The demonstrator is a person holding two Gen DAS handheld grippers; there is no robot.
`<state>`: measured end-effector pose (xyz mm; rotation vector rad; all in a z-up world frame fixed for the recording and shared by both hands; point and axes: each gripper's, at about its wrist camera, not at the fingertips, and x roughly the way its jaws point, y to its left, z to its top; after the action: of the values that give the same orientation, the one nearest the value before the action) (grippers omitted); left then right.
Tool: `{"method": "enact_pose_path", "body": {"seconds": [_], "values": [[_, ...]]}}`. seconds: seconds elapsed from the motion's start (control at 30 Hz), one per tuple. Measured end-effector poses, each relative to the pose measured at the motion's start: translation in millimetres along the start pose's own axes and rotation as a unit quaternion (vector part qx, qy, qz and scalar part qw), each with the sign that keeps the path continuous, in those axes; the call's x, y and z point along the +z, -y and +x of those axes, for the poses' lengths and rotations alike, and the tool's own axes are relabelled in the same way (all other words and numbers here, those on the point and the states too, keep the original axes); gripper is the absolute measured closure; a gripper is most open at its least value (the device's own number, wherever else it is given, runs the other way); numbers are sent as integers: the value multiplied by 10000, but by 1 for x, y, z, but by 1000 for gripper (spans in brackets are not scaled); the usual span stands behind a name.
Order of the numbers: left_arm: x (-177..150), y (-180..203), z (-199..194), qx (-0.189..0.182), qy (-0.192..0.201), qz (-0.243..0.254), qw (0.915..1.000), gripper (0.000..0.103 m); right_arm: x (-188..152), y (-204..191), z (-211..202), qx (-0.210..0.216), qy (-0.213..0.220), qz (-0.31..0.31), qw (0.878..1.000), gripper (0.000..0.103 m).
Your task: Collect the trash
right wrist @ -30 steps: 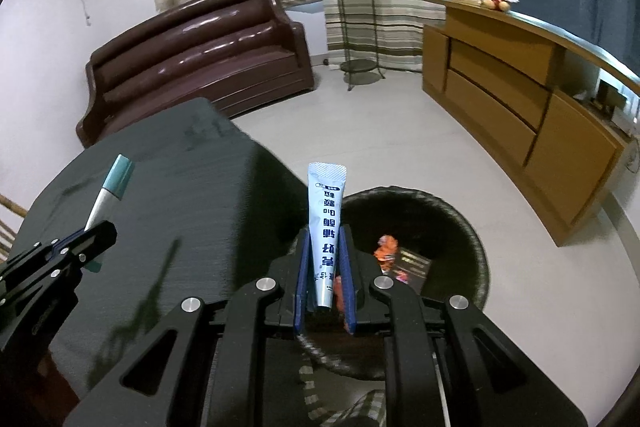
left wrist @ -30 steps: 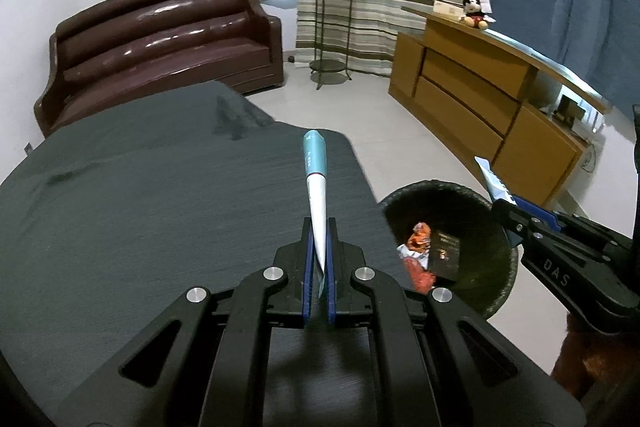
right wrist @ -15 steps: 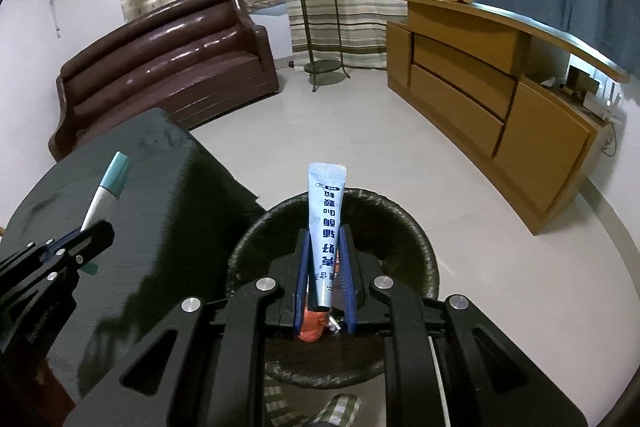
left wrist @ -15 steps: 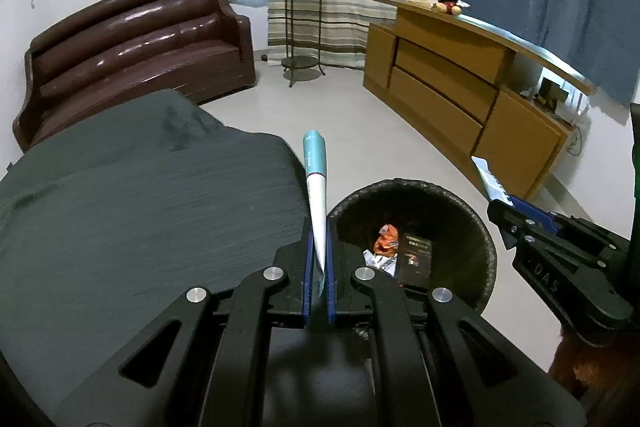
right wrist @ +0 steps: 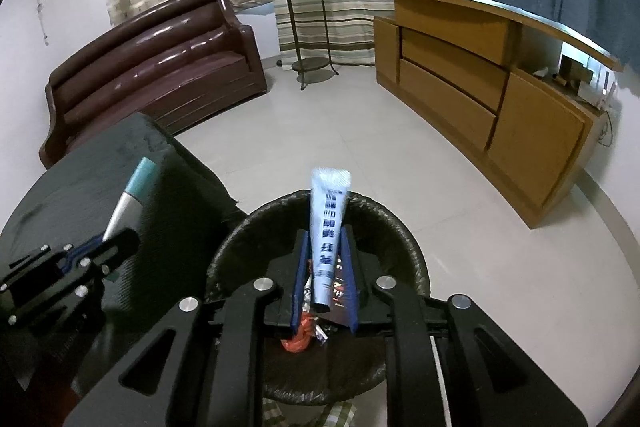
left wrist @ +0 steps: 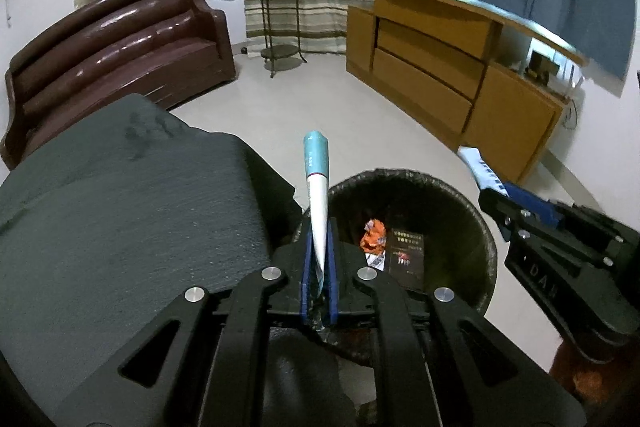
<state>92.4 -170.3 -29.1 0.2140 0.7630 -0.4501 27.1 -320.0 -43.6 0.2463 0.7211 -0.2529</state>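
My left gripper (left wrist: 318,251) is shut on a white tube with a teal end (left wrist: 317,183), held at the left rim of the black trash bin (left wrist: 464,195). My right gripper (right wrist: 324,267) hangs over the bin (right wrist: 384,223); its jaws stand apart and a pale blue tube with printed text (right wrist: 328,227) sits loose between them. The bin holds an orange wrapper (left wrist: 374,233) and a dark carton (left wrist: 406,253). The right gripper also shows in the left wrist view (left wrist: 496,203), and the left gripper shows in the right wrist view (right wrist: 108,247).
A table under dark grey cloth (left wrist: 120,207) lies left of the bin. A brown sofa (left wrist: 116,43), a plant stand (left wrist: 278,7) and a wooden cabinet (left wrist: 452,67) stand behind, across bare floor.
Both grippers moved right and forward over the bin. The right gripper's jaws have parted, and the pale blue tube is now blurred and loose between them.
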Motion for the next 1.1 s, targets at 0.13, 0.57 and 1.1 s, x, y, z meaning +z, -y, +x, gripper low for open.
{"method": "enact_pose_path", "body": {"seconds": [0.13, 0.57, 1.1], "values": [[-1, -1, 0, 31, 32, -15, 10000, 69, 0, 1, -2, -33, 38, 37, 10000, 72], [0, -7, -11, 80, 101, -152, 9998, 54, 1, 1, -12, -130, 162, 68, 9998, 66], [-10, -22, -43, 239, 420, -395, 9980, 35, -4, -8, -35, -315, 381, -45, 9988, 46]]}}
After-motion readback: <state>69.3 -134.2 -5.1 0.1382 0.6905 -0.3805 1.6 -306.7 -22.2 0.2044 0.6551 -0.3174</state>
